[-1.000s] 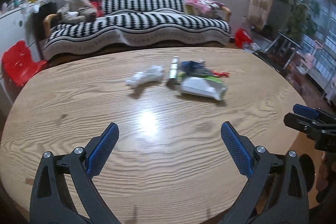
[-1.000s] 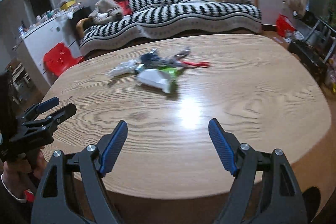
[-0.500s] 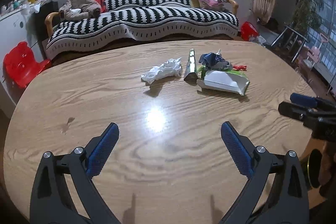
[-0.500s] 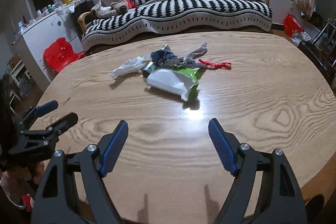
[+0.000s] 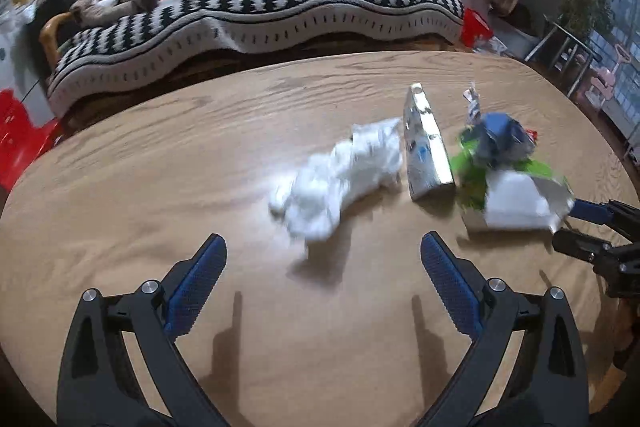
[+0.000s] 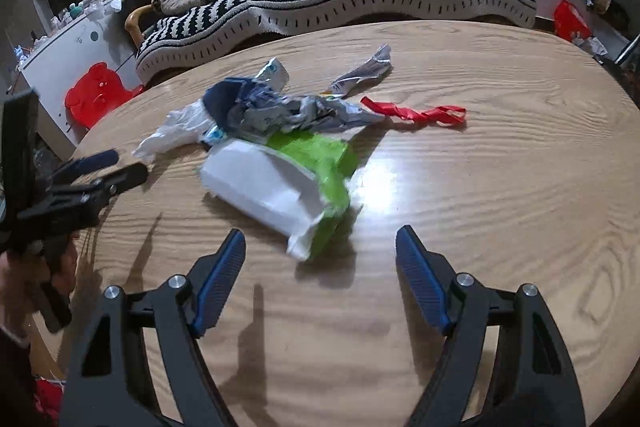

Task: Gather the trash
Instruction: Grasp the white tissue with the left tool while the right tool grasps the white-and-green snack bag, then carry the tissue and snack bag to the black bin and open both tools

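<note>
A: Where do we have our claws?

B: Our left claw is spread wide over the wooden counter, nothing between its pads, with the crumpled white tissue just ahead. Our right claw is spread too, empty, facing the green-and-white packet.

A: And the rest of the trash?

B: All heaped mid-counter: a silver carton beside the tissue, a blue wrapper behind the packet, a red ribbon lying to its right.
</note>
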`<state>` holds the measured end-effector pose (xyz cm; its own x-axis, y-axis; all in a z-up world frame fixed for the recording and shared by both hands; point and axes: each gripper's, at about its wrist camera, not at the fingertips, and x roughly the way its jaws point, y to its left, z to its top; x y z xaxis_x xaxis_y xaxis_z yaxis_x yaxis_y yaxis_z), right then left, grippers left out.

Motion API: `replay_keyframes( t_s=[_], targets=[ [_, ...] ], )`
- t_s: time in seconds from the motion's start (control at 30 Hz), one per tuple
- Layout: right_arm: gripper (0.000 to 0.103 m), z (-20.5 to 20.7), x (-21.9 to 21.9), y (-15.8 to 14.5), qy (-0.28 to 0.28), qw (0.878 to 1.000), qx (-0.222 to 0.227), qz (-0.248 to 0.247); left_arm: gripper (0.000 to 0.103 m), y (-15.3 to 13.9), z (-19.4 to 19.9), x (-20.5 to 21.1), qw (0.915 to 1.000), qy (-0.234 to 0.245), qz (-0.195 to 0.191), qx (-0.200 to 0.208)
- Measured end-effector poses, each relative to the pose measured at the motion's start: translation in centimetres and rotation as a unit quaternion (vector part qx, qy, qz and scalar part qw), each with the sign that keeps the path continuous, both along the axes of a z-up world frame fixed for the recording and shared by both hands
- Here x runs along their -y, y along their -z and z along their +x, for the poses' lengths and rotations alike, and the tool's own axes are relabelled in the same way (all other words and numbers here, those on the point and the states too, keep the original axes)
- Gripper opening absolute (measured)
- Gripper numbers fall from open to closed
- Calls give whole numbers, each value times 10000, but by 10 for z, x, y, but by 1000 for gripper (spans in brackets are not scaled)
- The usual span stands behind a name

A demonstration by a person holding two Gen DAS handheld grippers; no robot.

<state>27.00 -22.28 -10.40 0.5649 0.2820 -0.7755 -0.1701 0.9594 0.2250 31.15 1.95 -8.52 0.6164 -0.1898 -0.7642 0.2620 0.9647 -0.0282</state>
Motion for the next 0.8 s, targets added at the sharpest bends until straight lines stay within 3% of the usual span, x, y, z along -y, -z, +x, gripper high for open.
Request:
replay_keyframes(
  t_s=[0.13, 0.23, 0.27, 0.3, 0.37, 0.43, 0.5, 0.73, 0.8],
  targets=[
    [70, 14, 1, 3, -48, 9999, 60, 114, 95, 12, 27, 15, 9996, 186, 197, -100],
    [53, 19, -2, 3, -213, 9993, 49, 295, 95, 19, 38, 27, 9991, 320, 230, -168],
    [42, 20, -2, 3, -267, 9990, 34, 358, 95, 20, 39, 30, 9988, 357, 281, -159],
    [33, 20, -4, 4, -318, 9988, 29, 381, 91, 21, 40, 35, 9985, 393, 349, -165],
    [20, 17, -12, 4, -501, 9981, 9, 347, 68, 19, 38, 38, 9984, 430, 352, -104],
    [19, 10, -17, 1, -531, 9982, 107, 240, 32, 16, 35, 38, 9987, 385, 320, -105],
    [18, -1, -22, -4, -571, 9982, 151, 143, 19, 14, 30, 38, 9990, 290, 277, -187],
    [18, -57, -31, -33, -486, 9983, 323, -86, 15, -13, -47, 28, 9999, 67, 118, -41],
    [18, -77, -33, -43, -468, 9979, 418, -171, 15, -20, -75, 27, 9996, -54, 277, 27]
  ],
)
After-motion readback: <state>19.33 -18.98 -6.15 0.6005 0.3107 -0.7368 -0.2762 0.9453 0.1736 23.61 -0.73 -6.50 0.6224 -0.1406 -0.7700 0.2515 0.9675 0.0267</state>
